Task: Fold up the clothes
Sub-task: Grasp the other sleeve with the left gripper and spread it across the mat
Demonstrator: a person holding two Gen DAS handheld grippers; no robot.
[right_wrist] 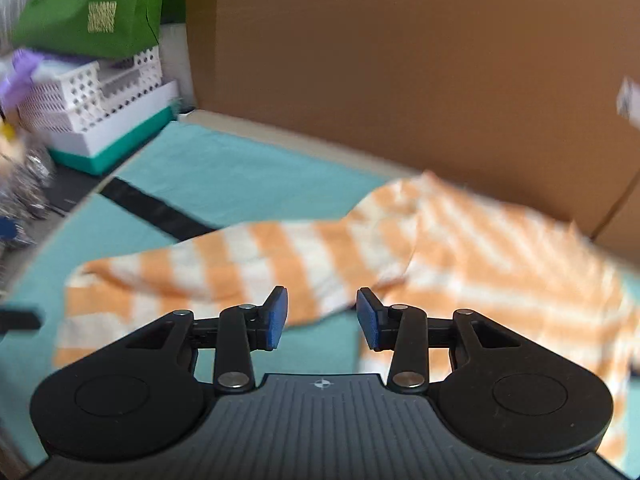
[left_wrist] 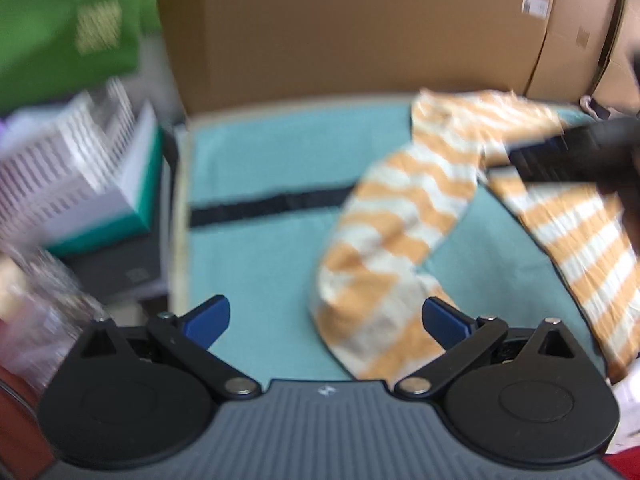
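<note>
Nearest me, my left gripper [left_wrist: 326, 320] has its jaws spread wide over the teal cloth [left_wrist: 260, 280], gripping nothing. My right gripper [right_wrist: 322, 318] has its jaws partly apart, also empty, hovering just above the orange-and-white striped shirt [right_wrist: 460, 248]. The shirt lies rumpled on the cloth, one sleeve [left_wrist: 384, 232] stretched outward, so I judge the folding barely begun: no neat fold shows yet. Behind stands a cardboard box [right_wrist: 400, 60].

striped garment [right_wrist: 312, 264]: soft orange-and-white cloth, matt, ahead of the right claw [right_wrist: 322, 318]
teal cover [left_wrist: 260, 184]: matt woven cloth under the garment
cardboard box [left_wrist: 340, 28]: plain brown, dull, beyond the left claw [left_wrist: 326, 320]
claw pads [right_wrist: 278, 320]: blue, matt
</note>
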